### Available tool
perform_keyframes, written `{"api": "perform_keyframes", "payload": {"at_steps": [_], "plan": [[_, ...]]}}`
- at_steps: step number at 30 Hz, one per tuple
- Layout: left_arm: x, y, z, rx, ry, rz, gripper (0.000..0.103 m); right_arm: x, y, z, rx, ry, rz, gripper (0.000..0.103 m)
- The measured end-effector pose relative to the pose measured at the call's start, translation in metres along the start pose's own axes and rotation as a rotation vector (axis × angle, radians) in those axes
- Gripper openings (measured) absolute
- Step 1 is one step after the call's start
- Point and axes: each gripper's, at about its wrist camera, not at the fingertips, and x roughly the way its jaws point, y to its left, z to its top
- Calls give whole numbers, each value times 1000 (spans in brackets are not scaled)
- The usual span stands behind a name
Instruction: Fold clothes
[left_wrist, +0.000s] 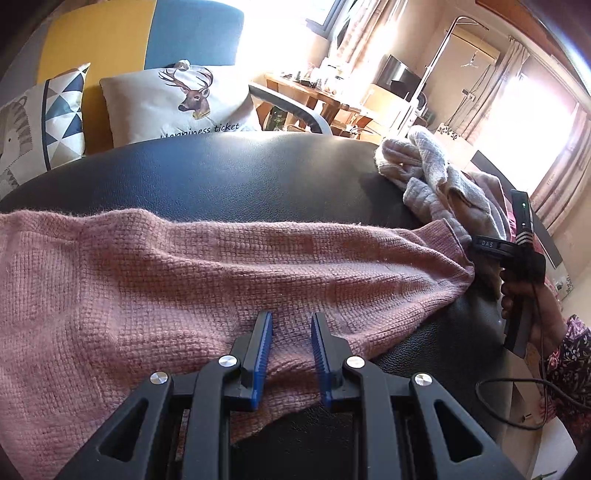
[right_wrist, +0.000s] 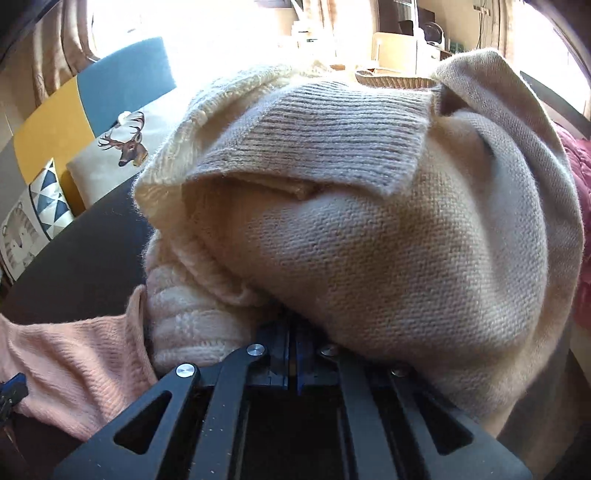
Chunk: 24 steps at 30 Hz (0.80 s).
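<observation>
A pink knitted sweater (left_wrist: 147, 280) lies spread across a black leather surface (left_wrist: 221, 173), and its sleeve runs right to a ribbed cuff. My left gripper (left_wrist: 291, 317) stands at the sweater's near edge, its blue pads a little apart with a fold of pink knit filling the gap. A pile of cream knitwear (left_wrist: 432, 173) sits at the far right. My right gripper (left_wrist: 480, 245), held in a hand (left_wrist: 546, 314), reaches in at the cuff. In the right wrist view the right gripper (right_wrist: 293, 350) is shut, its tips buried under the cream knitwear (right_wrist: 369, 221), with the pink sleeve (right_wrist: 74, 350) to the left.
A deer-print pillow (left_wrist: 184, 99) and a triangle-patterned pillow (left_wrist: 62, 107) lean on a yellow and blue backrest behind the surface. A wooden desk (left_wrist: 314, 92) stands by the bright window. A black cable (left_wrist: 517, 406) hangs at the right. Red fabric (right_wrist: 580, 177) lies behind the cream pile.
</observation>
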Motion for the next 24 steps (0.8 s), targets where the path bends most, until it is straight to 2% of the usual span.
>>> {"api": "perform_keyframes", "payload": {"at_steps": [2,4,8,10,13,16,21,24], "plan": [[0,0,0,0,0,0,22,5,-4,8,7,2,-8,0],[1,0,-1,0,-1,-1,22,0,-5,9,27,8,34,5],[0,1,-3,-5,-2,-7,22,-38,9,-11,29,-104,91,12],[0,1,-3,-6,-2,-8,22,-58,30,-29,-20,-146,169,12],[-1,1,-3,-6,-3,-9,22,-56,61,-53,-104,-65,271,12],[-1,1,-3,-6,-4,-9,22,-25,83,-69,-166,72,302,12],[-2,3,-2,-20,-1,-22,22,-5,82,-53,-123,69,259,9],[-9,0,-4,40,21,-3,22,0,80,-50,-120,66,217,9]]}}
